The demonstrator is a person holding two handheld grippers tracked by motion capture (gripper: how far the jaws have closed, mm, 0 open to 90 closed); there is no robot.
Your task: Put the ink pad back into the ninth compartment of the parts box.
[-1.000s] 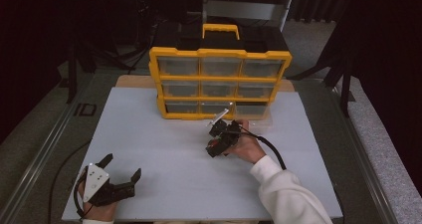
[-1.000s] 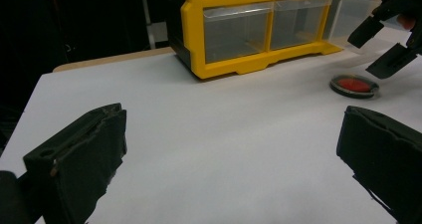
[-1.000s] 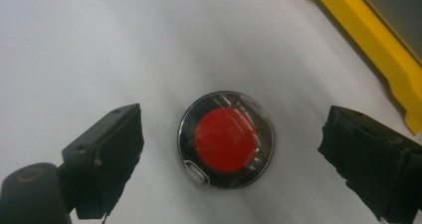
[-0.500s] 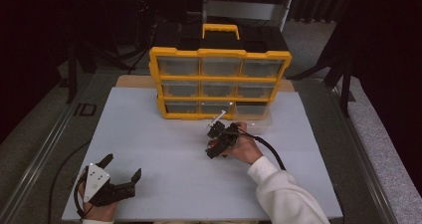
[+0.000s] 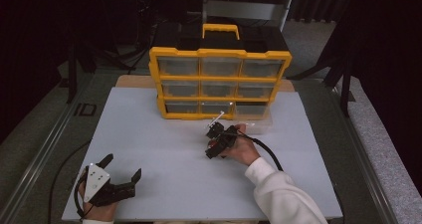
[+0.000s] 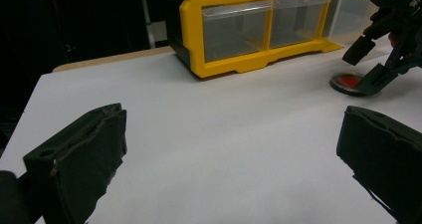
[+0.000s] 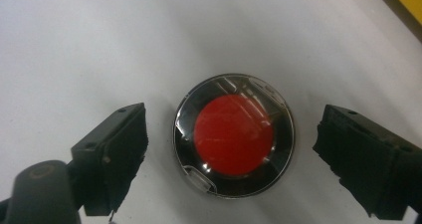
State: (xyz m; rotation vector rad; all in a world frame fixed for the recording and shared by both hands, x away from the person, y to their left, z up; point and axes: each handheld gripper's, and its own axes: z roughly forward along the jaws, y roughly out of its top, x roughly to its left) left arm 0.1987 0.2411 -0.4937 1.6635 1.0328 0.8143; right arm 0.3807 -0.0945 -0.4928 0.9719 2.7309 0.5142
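A small round tin (image 7: 234, 134) with a clear lid and a red inside lies flat on the white board (image 5: 164, 149), in front of the yellow drawer organizer (image 5: 219, 79). My right gripper (image 7: 233, 140) hovers over the tin, open, one jaw on each side and neither touching it. In the high view the right gripper (image 5: 215, 140) sits near the organizer's bottom row. From the left gripper view I see the tin (image 6: 348, 82) under the right gripper (image 6: 365, 67). My left gripper (image 5: 123, 167) rests open and empty at the board's near left corner.
The organizer's bottom right clear drawer (image 5: 254, 115) sticks out a little toward me. The organizer has a yellow handle (image 5: 220, 31) on top. A metal rail (image 5: 45, 154) runs along the table's left side. A cable (image 5: 268, 154) trails from the right gripper.
The right gripper has shifted slightly left and nearer to me over the tin. The left gripper has stayed still.
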